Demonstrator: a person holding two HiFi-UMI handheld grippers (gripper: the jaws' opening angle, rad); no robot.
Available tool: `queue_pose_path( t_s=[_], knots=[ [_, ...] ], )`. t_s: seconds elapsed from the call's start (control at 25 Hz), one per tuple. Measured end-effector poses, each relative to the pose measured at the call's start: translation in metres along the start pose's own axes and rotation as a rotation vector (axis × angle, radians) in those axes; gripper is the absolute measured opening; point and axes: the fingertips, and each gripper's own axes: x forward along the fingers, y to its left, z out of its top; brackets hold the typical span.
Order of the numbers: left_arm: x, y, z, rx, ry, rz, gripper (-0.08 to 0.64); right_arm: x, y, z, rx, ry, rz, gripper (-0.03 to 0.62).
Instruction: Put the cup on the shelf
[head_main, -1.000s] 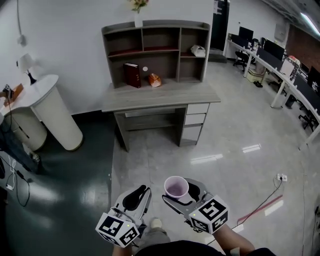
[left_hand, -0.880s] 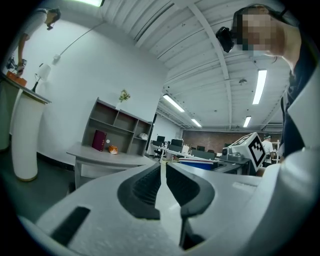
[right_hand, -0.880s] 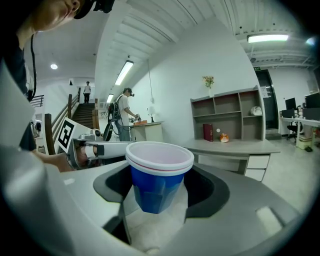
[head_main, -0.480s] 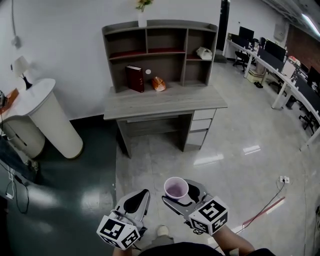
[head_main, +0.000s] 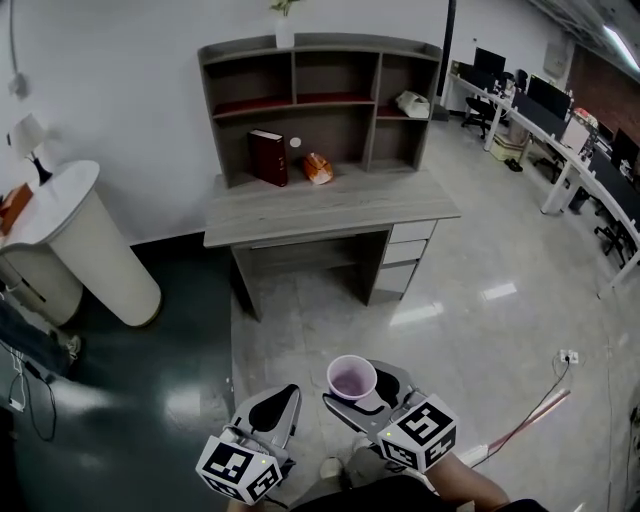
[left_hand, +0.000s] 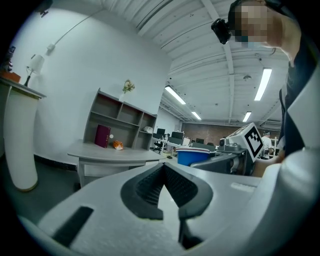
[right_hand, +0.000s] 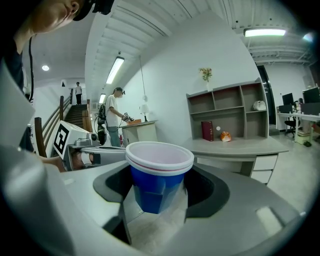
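Note:
A blue cup (right_hand: 159, 176) with a white rim and pale inside stands upright between the jaws of my right gripper (right_hand: 160, 192), which is shut on it. In the head view the cup (head_main: 351, 377) and right gripper (head_main: 365, 392) hang low over the floor, well short of the desk. The grey shelf (head_main: 318, 98) stands on the grey desk (head_main: 330, 205) against the white wall ahead. My left gripper (head_main: 272, 408) sits just left of the right one, shut and empty; its ribbed pads (left_hand: 151, 190) meet in the left gripper view. The cup (left_hand: 192, 155) also shows there, at the right.
The shelf holds a dark red book (head_main: 266, 156), an orange thing (head_main: 318, 167) and a white thing (head_main: 411, 103). A round white stand (head_main: 85, 245) is at the left. Office desks (head_main: 560, 150) line the right. A cable (head_main: 530, 412) lies on the floor. A person (right_hand: 114, 116) stands far left.
My left gripper's jaws have gone from open to shut, with nothing in them. The desk and shelf have drawn a little nearer in view. The right gripper keeps its hold on the cup.

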Motion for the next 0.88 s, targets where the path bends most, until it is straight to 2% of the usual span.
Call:
queue_pose_path(
  t_s=[0.24, 0.52, 0.88],
  knots=[
    [0.031, 0.023, 0.010, 0.001, 0.005, 0.011, -0.012, 0.027, -0.034, 0.014, -0.013, -0.008, 0.013, 0.311],
    [0.098, 0.057, 0.033, 0.041, 0.028, 0.055, -0.008, 0.059, -0.093, 0.045, -0.040, -0.030, 0.054, 0.311],
    [0.179, 0.087, 0.064, 0.023, 0.031, 0.059, -0.008, 0.088, -0.172, 0.081, -0.055, -0.047, 0.065, 0.311]
  ],
)
